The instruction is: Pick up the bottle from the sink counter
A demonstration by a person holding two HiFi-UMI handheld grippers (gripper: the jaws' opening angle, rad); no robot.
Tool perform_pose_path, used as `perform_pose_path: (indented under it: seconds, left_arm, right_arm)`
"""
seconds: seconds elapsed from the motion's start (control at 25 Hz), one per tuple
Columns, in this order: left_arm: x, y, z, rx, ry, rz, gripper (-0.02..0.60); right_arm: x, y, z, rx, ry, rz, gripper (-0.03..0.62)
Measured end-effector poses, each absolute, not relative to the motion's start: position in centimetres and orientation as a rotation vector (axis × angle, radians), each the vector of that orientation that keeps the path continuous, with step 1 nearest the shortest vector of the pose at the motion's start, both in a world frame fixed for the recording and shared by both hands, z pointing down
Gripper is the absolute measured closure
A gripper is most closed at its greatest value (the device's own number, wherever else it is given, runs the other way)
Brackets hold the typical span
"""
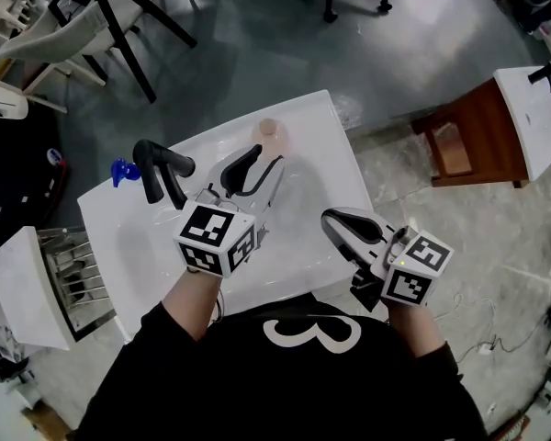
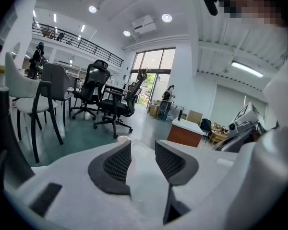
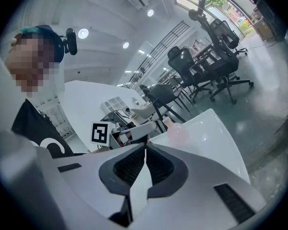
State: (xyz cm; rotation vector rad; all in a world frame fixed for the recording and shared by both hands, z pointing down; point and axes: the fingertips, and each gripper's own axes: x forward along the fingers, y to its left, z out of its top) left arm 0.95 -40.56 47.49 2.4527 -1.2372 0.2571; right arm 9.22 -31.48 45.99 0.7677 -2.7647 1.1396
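A small pale pink bottle [image 1: 272, 134] stands upright at the far edge of the white sink counter [image 1: 331, 168]. My left gripper [image 1: 263, 159] hovers just short of it, open, with nothing between its jaws. In the left gripper view the open gripper [image 2: 143, 159] frames bare counter, and the bottle's top [image 2: 122, 138] peeks above the left jaw. My right gripper [image 1: 331, 219] is shut and empty over the counter's near right part. The right gripper view shows its closed gripper [image 3: 145, 150], with the bottle [image 3: 179, 131] beyond it and to the right.
A black faucet [image 1: 156, 168] rises at the counter's left, with a blue object [image 1: 121, 170] behind it. A white rack [image 1: 69, 278] stands to the left, a wooden table [image 1: 468, 136] to the right. Chairs [image 1: 119, 7] stand on the floor beyond.
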Motion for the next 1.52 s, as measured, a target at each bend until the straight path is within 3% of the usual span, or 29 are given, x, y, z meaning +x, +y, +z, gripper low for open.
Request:
perform_pose_path:
  seconds: [0.28, 1.04, 1.52]
  left_arm:
    - [1.0, -42.7, 49.2, 2.430, -1.322, 0.281, 0.382]
    - [1.2, -45.8, 51.7, 2.463, -1.466, 0.347, 0.380]
    - [0.8, -46.3, 51.6, 2.473, -1.507, 0.322, 0.413]
  right_arm:
    - [9.3, -32.4, 47.4, 0.768, -2.738, 1.186, 0.576]
    - [9.8, -33.6, 50.5, 0.768, -2.670, 1.262, 0.576]
    - [9.7, -33.6, 51.1, 0.765, -2.653, 1.271, 0.576]
